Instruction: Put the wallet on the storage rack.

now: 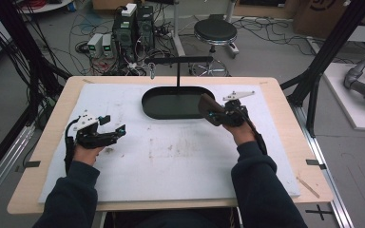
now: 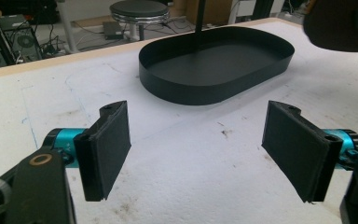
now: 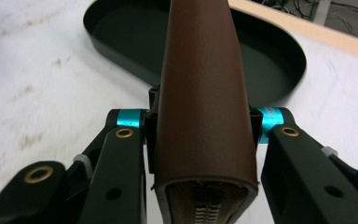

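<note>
Your right tool (image 1: 217, 115) grips the brown leather zip case (image 3: 204, 93) across its width, holding it above the white desk (image 1: 171, 156) at the near rim of the black oval metal tray (image 1: 171, 107). It looks light, fairly stiff and smooth — keep that mid-body hold. Your left tool (image 2: 198, 149) hangs wide apart, carrying nothing.

No readable text, label or number anywhere.
</note>
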Tool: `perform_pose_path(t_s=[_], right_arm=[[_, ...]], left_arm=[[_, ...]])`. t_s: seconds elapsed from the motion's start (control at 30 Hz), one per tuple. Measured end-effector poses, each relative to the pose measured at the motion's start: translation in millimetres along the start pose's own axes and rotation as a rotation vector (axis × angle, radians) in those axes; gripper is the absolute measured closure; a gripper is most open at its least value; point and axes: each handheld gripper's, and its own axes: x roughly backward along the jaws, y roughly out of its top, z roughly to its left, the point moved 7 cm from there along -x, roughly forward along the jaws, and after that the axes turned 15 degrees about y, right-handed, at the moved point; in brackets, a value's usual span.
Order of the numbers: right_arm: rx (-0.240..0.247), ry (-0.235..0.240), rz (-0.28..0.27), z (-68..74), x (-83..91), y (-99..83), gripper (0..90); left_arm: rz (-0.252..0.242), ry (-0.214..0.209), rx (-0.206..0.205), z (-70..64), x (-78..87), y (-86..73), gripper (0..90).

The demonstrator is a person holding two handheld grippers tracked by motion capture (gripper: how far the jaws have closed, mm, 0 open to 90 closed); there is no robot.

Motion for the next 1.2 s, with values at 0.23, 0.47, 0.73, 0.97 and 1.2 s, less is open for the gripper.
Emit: perform_pose_path(t_s=[0.23, 0.47, 0.73, 0.97, 1.2], right_arm=[[-0.038, 0.023, -0.009, -11.6, -41.6, 27.1, 64.4], [-0.107, 0.045, -0.004, -20.5, -85.3, 47.4, 64.1], [-0.217, 0.057, -0.035, -30.3, -120.0, 50.3, 63.3], [-0.279, 0.003, -0.057, -43.9, -118.4, 44.5, 48.2], [-0.236, -0.105, -0.064, -57.0, -87.5, 49.1, 41.0]], left_arm=[[0.003, 0.004, 0.007, 2.4, 0.4, -1.2, 23.2], [0.005, 0.006, 0.007, 3.2, -0.1, -1.9, 23.2], [0.006, 0.008, 0.008, 4.4, 0.8, -2.7, 23.2], [0.004, 0.01, 0.009, 5.4, 2.3, -3.1, 23.2], [0.005, 0.012, 0.004, 4.1, 2.3, -3.0, 23.2]])
